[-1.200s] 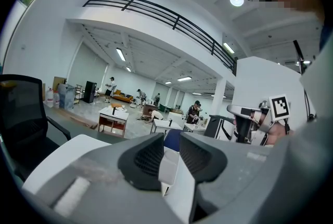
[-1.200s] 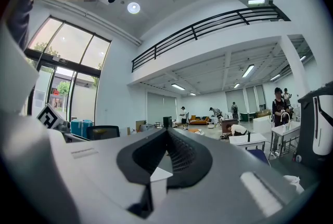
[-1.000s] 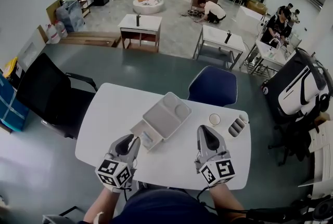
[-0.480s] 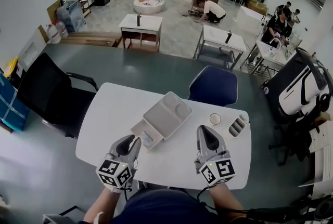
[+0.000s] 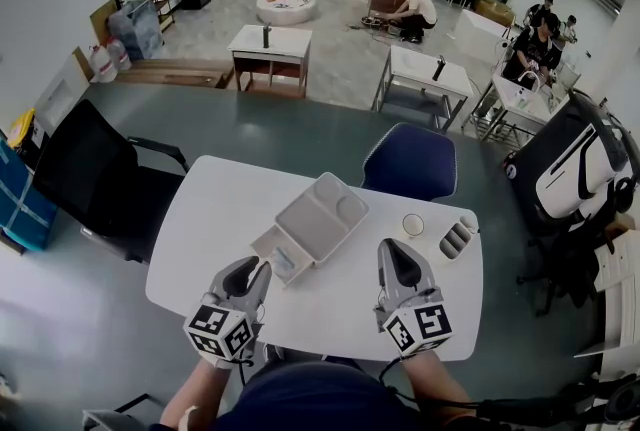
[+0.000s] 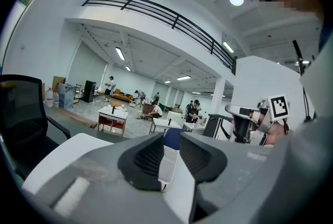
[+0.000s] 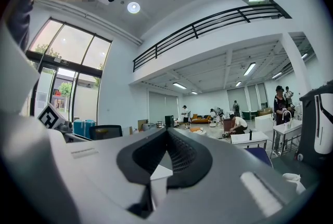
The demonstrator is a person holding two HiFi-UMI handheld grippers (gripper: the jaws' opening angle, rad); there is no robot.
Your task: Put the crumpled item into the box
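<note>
both tongs hover over the near edge of the white table [image 5: 215, 209], pointing away from me. the left gripper [image 5: 258, 269] has its jaws a narrow slot apart with nothing held; in the left gripper view the pale edge of the box [image 6: 167, 163] shows through that slot. the right gripper [image 5: 393, 251] is closed on nothing, its pads meeting at the tips in the right gripper view. the box [image 5: 300, 219] lies open in the middle of the table, its long axis running from near left to far right, just beyond the left gripper's tips and a little left of the right one. what i take for the crumpled item [image 5: 467, 221] is a small white lump at the far right edge of the table, just beside a grey slotted block [image 5: 453, 241] and right of a small round thing [image 5: 412, 226]; it is too small for me to be sure of, and i see no clear long axis in it. the right gripper view shows a white wad [image 7: 294, 180] low at its right. so the item lies far and to the right of the right gripper, well apart from the left one. i judge the right hand is the nearer, and it must open its jaws before reaching.
</note>
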